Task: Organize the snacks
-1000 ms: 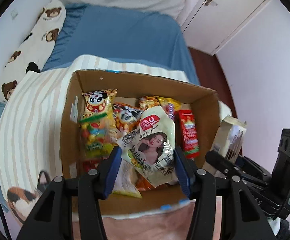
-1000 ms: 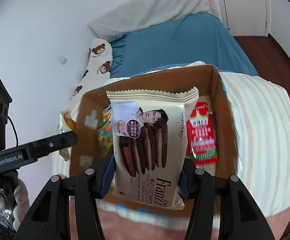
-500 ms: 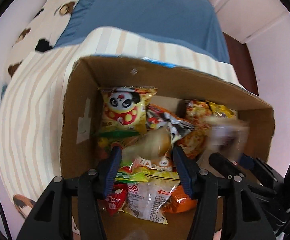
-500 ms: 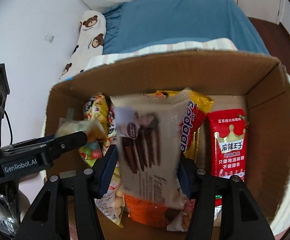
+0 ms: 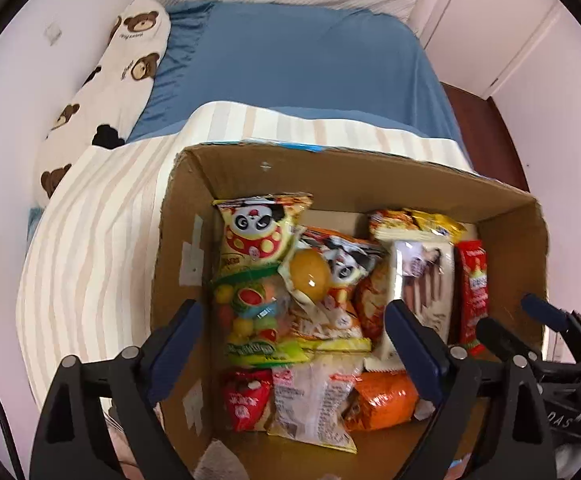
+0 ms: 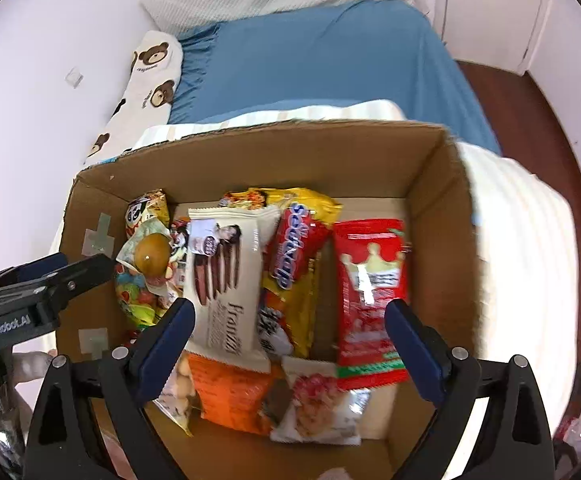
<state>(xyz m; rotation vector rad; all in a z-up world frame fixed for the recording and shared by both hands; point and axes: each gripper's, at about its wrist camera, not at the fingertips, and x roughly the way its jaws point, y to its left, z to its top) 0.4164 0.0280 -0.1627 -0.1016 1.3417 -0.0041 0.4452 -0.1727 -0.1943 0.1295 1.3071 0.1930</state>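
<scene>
A brown cardboard box (image 5: 330,172) (image 6: 438,208) sits on a striped blanket and holds several snack packs. The white Franzzi cookie pack (image 6: 226,276) (image 5: 422,276) lies in the box's middle. The clear pack with a yellow-brown round (image 5: 310,276) (image 6: 152,258) lies on the panda bags (image 5: 258,232). A red crown pack (image 6: 370,292) lies at the right. My left gripper (image 5: 294,340) is open and empty above the box's near left. My right gripper (image 6: 290,332) is open and empty above the near middle. The left gripper also shows at the right wrist view's left edge (image 6: 70,272).
The box rests on a cream striped blanket (image 5: 90,248) over a bed with a blue sheet (image 5: 290,72). A bear-print pillow (image 5: 102,84) lies along the white wall at left. White cupboard doors (image 5: 490,20) and dark wood floor (image 6: 530,120) are at right.
Both grippers opened and let go: the cookie pack and the clear pack dropped into the box. Both grippers have since pulled back a little above the box.
</scene>
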